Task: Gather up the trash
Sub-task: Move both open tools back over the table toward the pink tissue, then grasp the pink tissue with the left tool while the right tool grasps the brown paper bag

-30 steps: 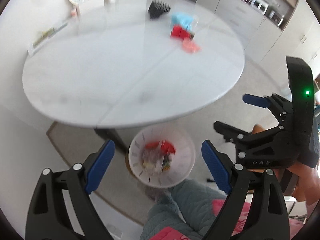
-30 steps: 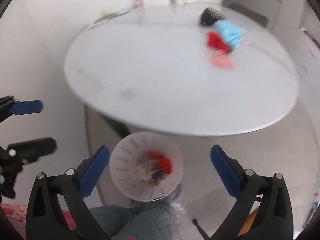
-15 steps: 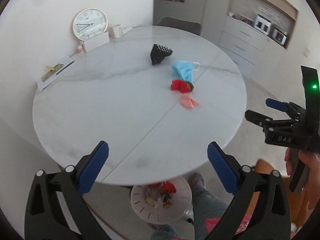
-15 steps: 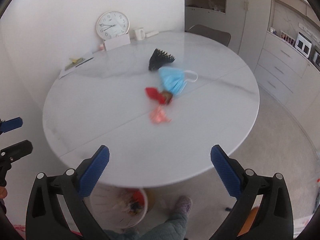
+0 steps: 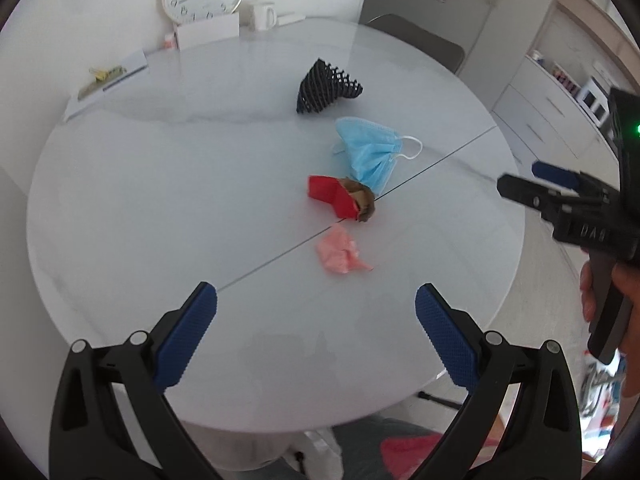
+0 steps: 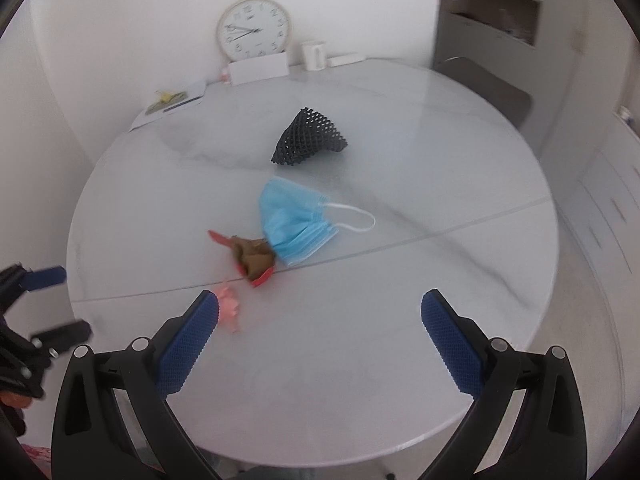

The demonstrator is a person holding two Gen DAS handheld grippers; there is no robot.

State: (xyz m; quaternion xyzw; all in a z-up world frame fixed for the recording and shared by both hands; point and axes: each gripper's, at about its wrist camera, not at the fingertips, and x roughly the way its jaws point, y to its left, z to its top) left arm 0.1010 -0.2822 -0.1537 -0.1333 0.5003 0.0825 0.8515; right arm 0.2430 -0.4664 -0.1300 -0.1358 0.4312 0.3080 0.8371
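Round white table (image 5: pixel 160 208), pink wrapper (image 5: pixel 340 254) just ahead of left tool (image 5: pixel 316 312) — untouched

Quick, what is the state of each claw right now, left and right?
Left claw: open, holding nothing, above the table.
Right claw: open, holding nothing, above the same table.

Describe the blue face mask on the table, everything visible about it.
The mask is a pale blue pleated disposable one, seemingly folded or bunched rather than spread flat, lying loose on the white table. A thin white ear loop curls out to one side. Its lower end touches or overlaps the red-and-brown wrapper. The black mesh piece lies apart beyond it. Neither gripper touches it.
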